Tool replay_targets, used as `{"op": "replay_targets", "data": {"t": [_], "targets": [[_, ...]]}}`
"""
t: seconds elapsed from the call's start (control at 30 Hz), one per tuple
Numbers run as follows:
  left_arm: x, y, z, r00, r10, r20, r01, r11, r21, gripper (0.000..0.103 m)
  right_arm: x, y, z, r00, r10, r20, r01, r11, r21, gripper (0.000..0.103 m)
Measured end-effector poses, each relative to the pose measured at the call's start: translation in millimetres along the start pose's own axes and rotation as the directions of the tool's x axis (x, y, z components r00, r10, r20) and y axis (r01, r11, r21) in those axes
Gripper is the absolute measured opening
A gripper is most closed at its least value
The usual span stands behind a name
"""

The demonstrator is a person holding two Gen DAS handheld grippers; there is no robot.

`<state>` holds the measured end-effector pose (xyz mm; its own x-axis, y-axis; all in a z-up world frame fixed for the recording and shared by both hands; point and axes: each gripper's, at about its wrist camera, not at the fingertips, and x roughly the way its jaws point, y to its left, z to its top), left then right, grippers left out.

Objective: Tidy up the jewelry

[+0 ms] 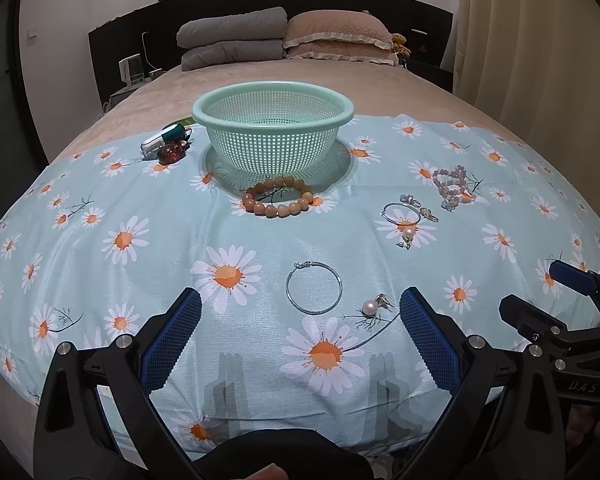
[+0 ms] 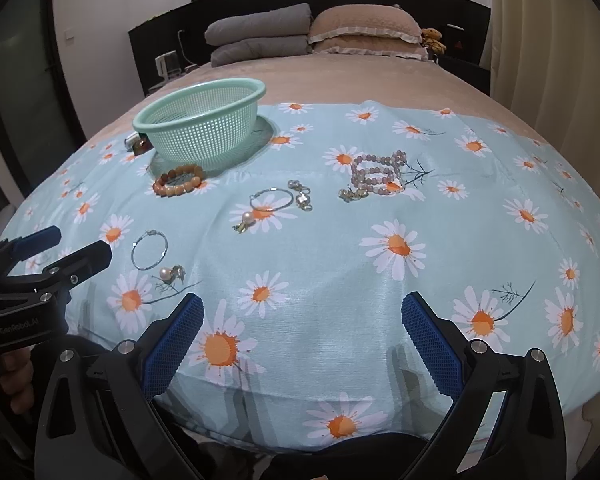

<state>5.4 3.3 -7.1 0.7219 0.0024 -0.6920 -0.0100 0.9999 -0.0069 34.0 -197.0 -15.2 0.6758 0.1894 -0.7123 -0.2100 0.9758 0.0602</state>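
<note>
Home bedroom: bed [image 1: 300,80] w/ stacked pillows [image 1: 336,40], headboard [image 1: 112,36], curtains [image 1: 512,20].

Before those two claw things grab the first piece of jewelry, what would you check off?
1. Left gripper open and free: ok.
2. Right gripper open and free: ok.
3. Green basket upright, mouth unobstructed: ok.
4. Basket empty: looks so, ok.
5. Silver hoop just ahead of the left gripper, lying apart from the pearl earring: ok.
6. Lilac bead bracelets untangled from the charm beside them: cannot tell.
</note>
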Motion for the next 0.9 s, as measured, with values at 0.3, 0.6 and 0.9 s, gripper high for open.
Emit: {"op": "replay_targets", "data": {"t": [0.3, 0.6, 0.9], "targets": [[2.8, 0.0, -0.2, 1.0, -0.005, -0.015, 0.005, 1.0, -0.002, 0.097, 0.5, 1.2, -0.7, 1.0, 0.005, -0.003, -0.004, 1.0, 0.003, 0.095], [4.7, 4.7, 0.9, 0.999, -0.012, -0.029, 0.012, 1.0, -0.022, 0.097, 0.8, -3.2, 0.4, 1.0, 0.028, -0.01, -0.027, 0.999, 0.025, 0.095], [18.1, 4.5, 9.5, 0.995, -0.006, -0.099, 0.008, 1.0, 0.017, 0.097, 11.4, -23.8, 7.0, 0.993, 0.106, -0.061, -0.097, 0.986, 0.137, 0.095]]}}
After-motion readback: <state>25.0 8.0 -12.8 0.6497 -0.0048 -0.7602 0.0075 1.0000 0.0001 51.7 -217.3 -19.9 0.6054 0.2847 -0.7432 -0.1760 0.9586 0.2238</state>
